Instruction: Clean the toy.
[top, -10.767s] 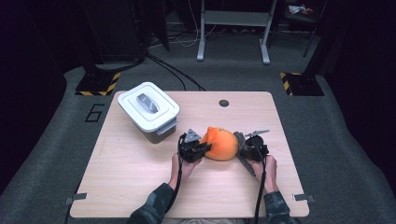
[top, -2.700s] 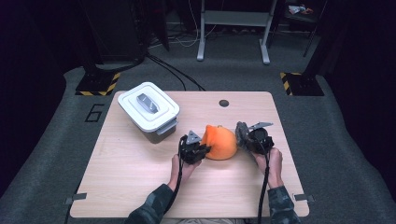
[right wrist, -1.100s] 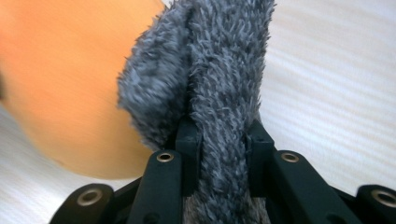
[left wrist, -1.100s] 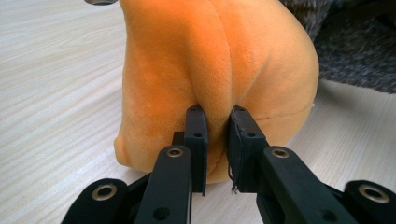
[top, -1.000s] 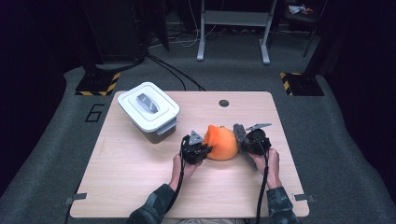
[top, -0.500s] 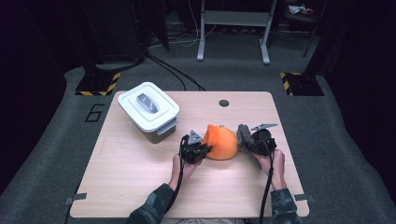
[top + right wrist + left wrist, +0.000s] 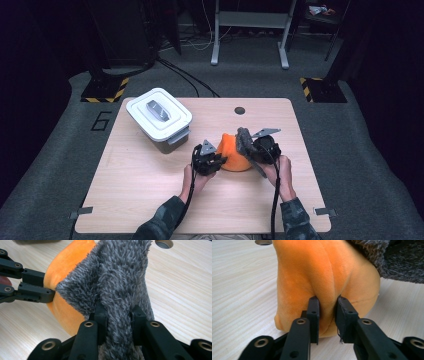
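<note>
- Pale wooden surface [image 7: 150, 200] on grey carpet, dark room around; bare wood wide at the near left and along the near edge.
- White lidded box [image 7: 159, 118] at the far left, well apart from the work, one corner close to the left edge.
- Round cable hole [image 7: 240, 110] near the far edge, behind the toy.
- Orange plush [image 7: 231, 152] at mid-surface, resting on the wood, between both tongs.
- Left tongs [image 7: 327, 315] pinching a fold of orange fabric, pads pressing though just eased a little wider.
- Right tongs [image 7: 119, 317] clamped on the grey furry piece [image 7: 120, 277], draped over the orange body.
- Free room to the right edge beyond the right hand [image 7: 284, 172].
</note>
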Tool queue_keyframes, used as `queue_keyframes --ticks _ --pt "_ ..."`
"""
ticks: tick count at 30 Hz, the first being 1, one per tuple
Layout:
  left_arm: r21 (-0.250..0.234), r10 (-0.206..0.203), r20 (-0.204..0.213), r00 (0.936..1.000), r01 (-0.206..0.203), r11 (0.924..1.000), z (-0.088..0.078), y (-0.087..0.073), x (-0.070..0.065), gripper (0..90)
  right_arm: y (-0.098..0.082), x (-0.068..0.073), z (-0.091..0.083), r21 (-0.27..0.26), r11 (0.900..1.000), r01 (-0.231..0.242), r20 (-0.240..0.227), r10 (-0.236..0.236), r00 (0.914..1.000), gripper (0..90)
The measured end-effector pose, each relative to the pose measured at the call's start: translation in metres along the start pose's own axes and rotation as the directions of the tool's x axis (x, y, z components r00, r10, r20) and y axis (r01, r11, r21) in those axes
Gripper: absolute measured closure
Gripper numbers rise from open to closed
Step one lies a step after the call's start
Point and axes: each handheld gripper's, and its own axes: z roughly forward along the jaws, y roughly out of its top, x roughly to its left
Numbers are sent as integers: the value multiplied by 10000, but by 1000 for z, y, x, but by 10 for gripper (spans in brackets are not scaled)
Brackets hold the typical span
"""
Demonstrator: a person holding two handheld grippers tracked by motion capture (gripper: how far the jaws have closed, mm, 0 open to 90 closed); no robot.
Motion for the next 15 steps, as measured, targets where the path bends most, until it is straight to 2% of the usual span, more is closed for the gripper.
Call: queue_keyframes --ticks 2,3,5,7,9,12,15 --pt "-68 -20 -8 10000 20 10000 -1 0 -1 679 -1 -2 0 6 10000 -59 -31 59 10000 735" --pt "-48 151 73 9999 -150 9999 -2 1 -1 646 -1 -3 0 -6 10000 -13 -13 13 10000 735" --pt "26 338 -118 9994 -338 9994 -2 1 -2 573 -1 -3 1 55 10000 -45 121 44 9999 735" --pt "92 395 -123 9991 -394 9992 -2 2 -3 512 -1 -5 1 31 10000 -48 130 48 9999 735" --pt "311 502 -249 9984 -494 9983 -2 2 -3 466 -1 -5 2 9 10000 -67 112 66 9999 735" --pt "367 481 -469 9977 -464 9982 0 -2 -3 428 -1 -8 2 -15 10000 -49 95 49 9999 735" --pt "381 332 -429 9985 -315 9988 3 -6 0 436 -2 -9 3 -43 10000 -71 50 71 10000 735"
